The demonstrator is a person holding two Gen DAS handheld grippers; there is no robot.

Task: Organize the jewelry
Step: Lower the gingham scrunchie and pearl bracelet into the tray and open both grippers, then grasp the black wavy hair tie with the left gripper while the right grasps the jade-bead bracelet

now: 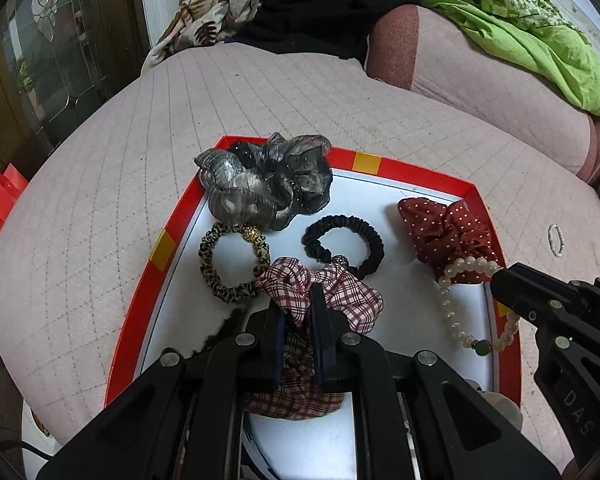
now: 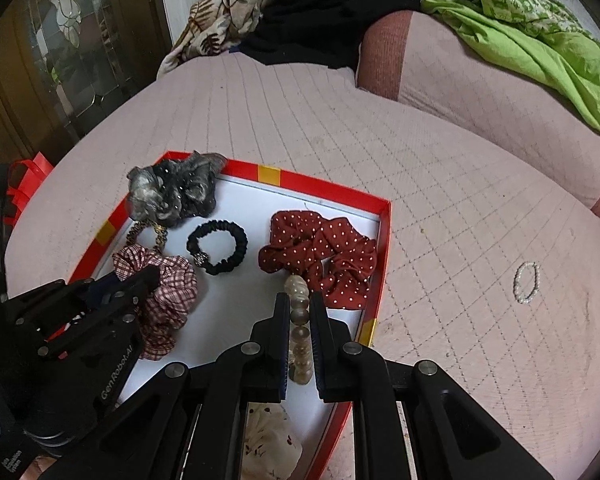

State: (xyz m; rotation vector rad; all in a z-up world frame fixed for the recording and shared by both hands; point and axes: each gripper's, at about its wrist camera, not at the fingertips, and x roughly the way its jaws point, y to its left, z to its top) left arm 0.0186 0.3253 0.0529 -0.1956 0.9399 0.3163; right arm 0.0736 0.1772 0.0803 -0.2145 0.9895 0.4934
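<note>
My left gripper (image 1: 300,320) clamped the plaid scrunchie (image 1: 324,292), my right gripper (image 2: 299,320) the pearl bracelet (image 2: 300,332), over the red-rimmed tray (image 2: 320,184); a small bead bracelet (image 2: 526,282) lay outside, right.

Fabric scrunchies I count: four, namely grey-black (image 1: 266,182), red dotted (image 2: 320,256), plaid (image 1: 320,292), cream floral (image 2: 270,436)
Slim hair ties I see: two, leopard (image 1: 232,266) and black (image 1: 342,246)
Bead bracelets I see: two, large pearl (image 1: 466,308) and small white (image 2: 526,282)
Red-rimmed trays I see: one (image 1: 404,166)
</note>
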